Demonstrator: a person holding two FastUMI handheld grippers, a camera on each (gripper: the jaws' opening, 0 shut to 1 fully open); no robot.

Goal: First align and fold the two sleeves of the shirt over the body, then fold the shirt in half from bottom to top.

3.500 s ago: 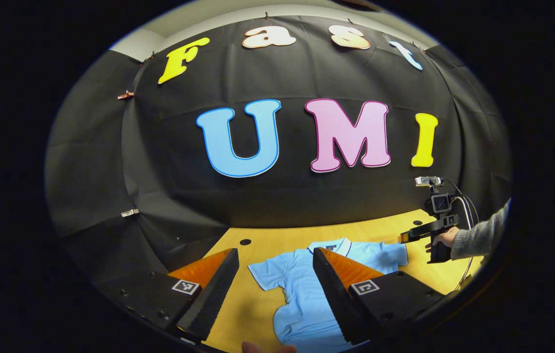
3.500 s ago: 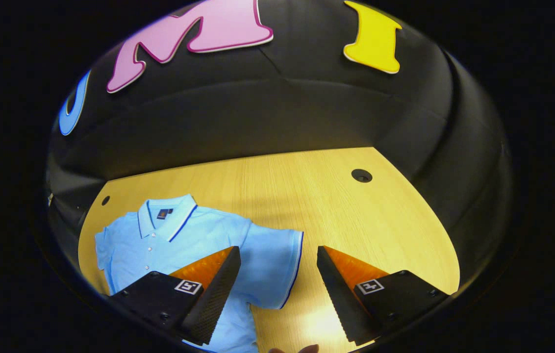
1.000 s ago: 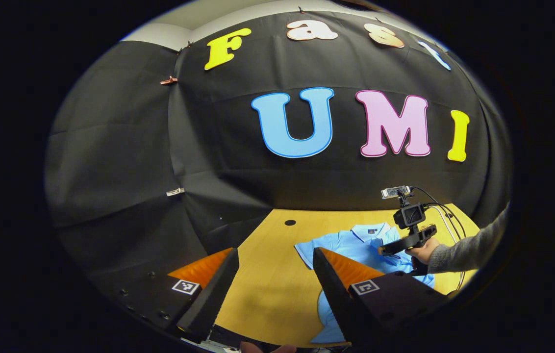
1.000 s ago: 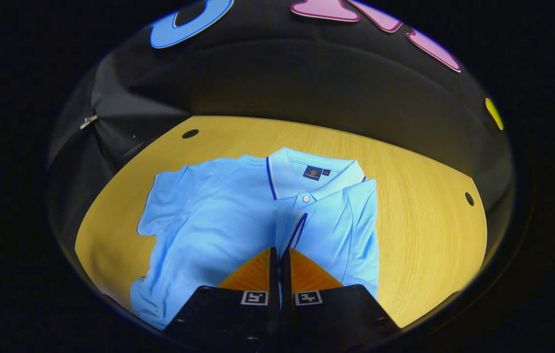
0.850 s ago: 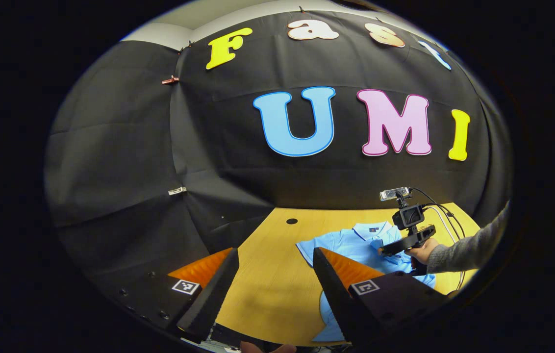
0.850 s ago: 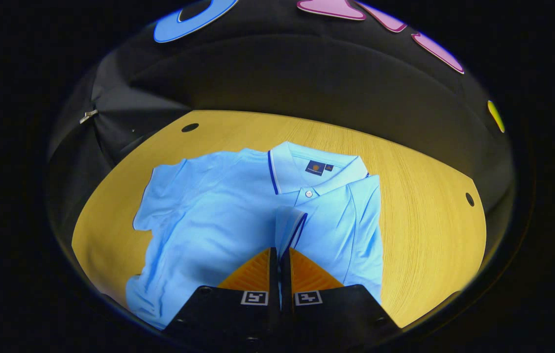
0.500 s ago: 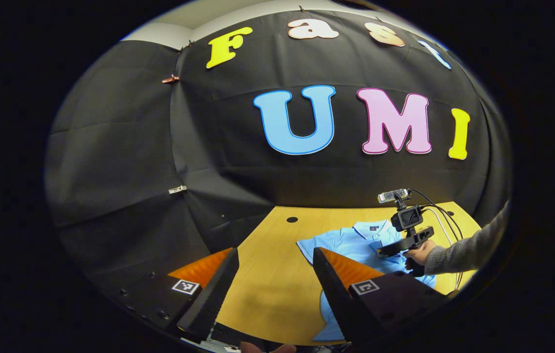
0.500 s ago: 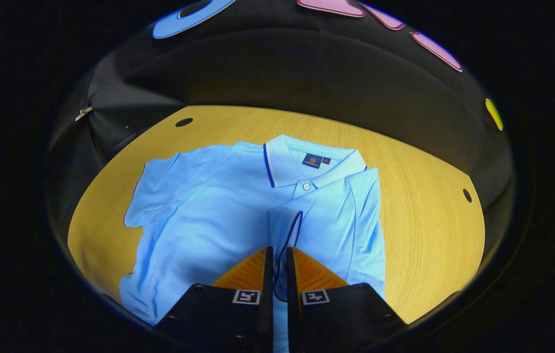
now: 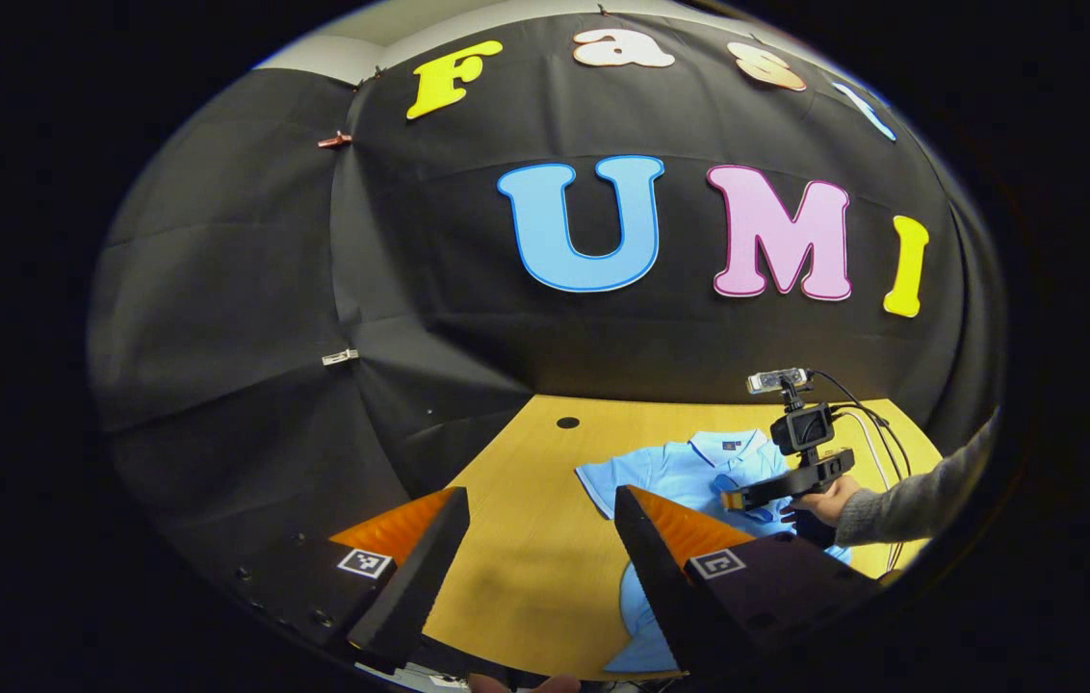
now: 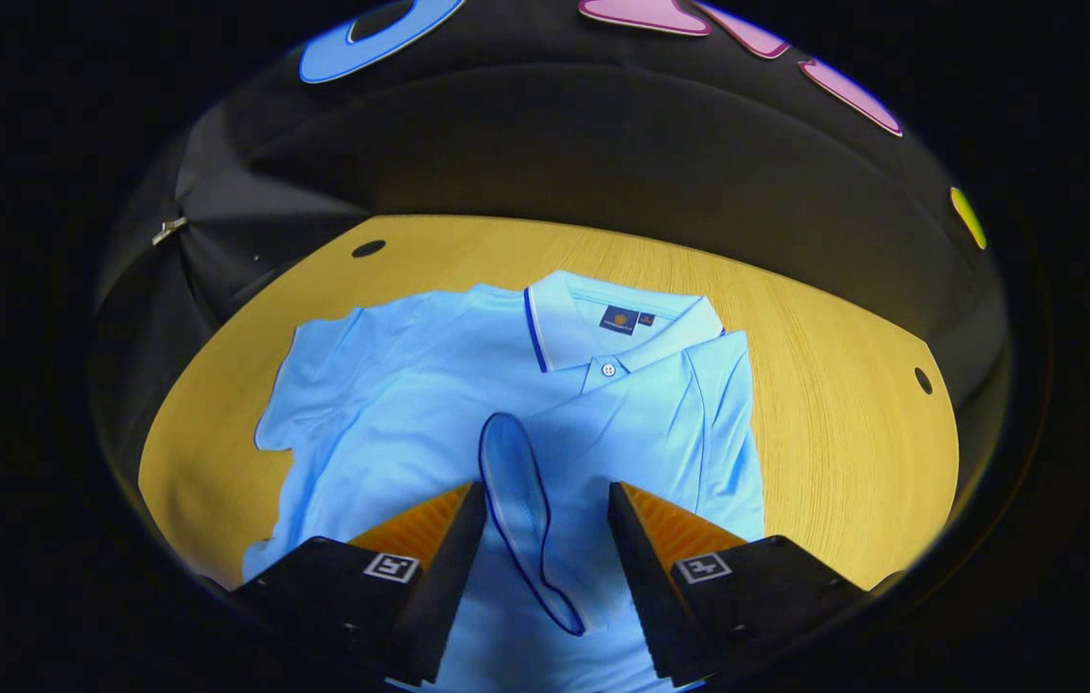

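Light blue shirt (image 10: 410, 414) on yellow wooden table (image 10: 824, 404)

Light-blue shirt (image 10: 410, 404) — navy-trimmed; yellow wood-grain table (image 10: 843, 433)

Left view low, far; right view close above shirt (image 10: 429, 404).

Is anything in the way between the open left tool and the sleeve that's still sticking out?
Nothing visible. Only bare table lies between the left tool and the unfolded sleeve of the polo shirt.
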